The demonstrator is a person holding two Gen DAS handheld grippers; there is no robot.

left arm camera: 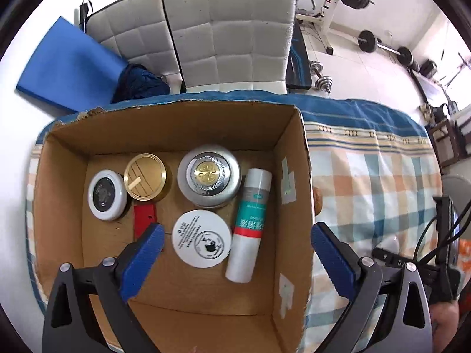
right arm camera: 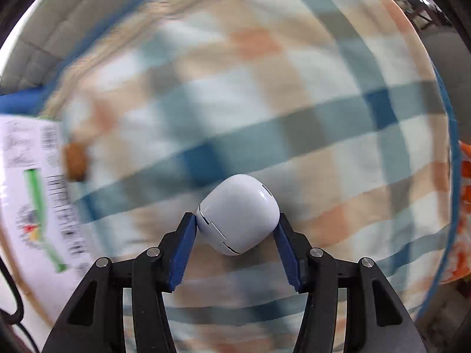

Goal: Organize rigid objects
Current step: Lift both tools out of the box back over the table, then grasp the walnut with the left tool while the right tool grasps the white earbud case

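My left gripper (left arm camera: 237,236) is open and empty, hovering over an open cardboard box (left arm camera: 182,126). In the box lie a white round case with a black face (left arm camera: 106,194), a gold round tin (left arm camera: 145,180), a silver round tin with a gold centre (left arm camera: 209,175), a white round lid with printing (left arm camera: 202,237), a white tube with a green and red label (left arm camera: 250,223) and a red flat piece (left arm camera: 144,217). My right gripper (right arm camera: 237,223) is shut on a white rounded case (right arm camera: 238,213), held above the checked cloth (right arm camera: 265,103).
The box stands on a table with a checked cloth (left arm camera: 376,176). A small brown object (right arm camera: 75,161) lies by the box's labelled outer wall (right arm camera: 32,188). White padded chairs (left arm camera: 232,35) and a blue mat (left arm camera: 67,64) stand behind the table. Cables and a black device (left arm camera: 441,235) are at right.
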